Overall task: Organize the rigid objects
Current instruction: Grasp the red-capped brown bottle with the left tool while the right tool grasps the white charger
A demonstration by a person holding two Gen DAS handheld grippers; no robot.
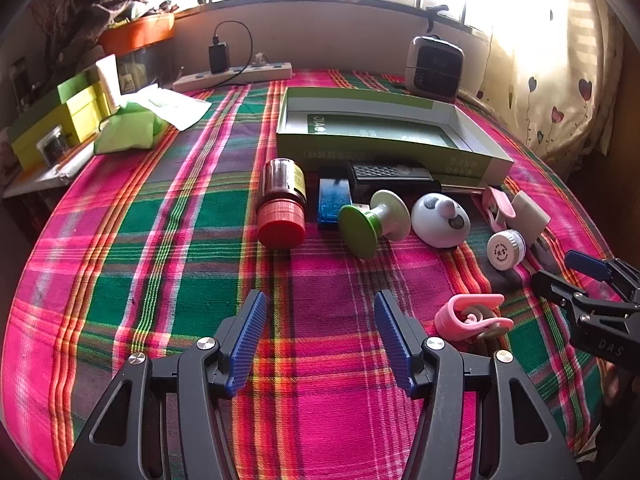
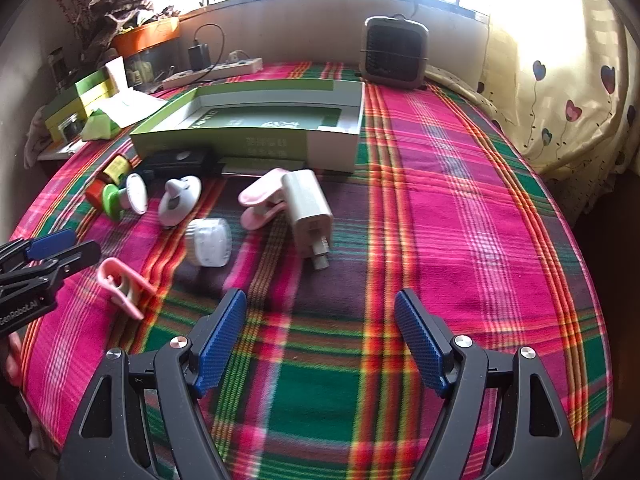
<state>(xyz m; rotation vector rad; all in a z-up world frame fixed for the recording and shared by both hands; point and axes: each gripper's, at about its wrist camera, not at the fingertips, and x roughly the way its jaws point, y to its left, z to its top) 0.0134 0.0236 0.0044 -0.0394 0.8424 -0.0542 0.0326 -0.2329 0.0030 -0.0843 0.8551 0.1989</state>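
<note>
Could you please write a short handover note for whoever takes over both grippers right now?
Left gripper: jaws open, empty, above the plaid cloth.
Right gripper: jaws open, empty.
The green box looks empty.
In front of it on the cloth: red-capped bottle, blue case, black remote, green-and-white stamp, panda toy, white jar, white charger, two pink clips.
Done: nothing visibly sorted.
Left: everything, probably into the box.
</note>
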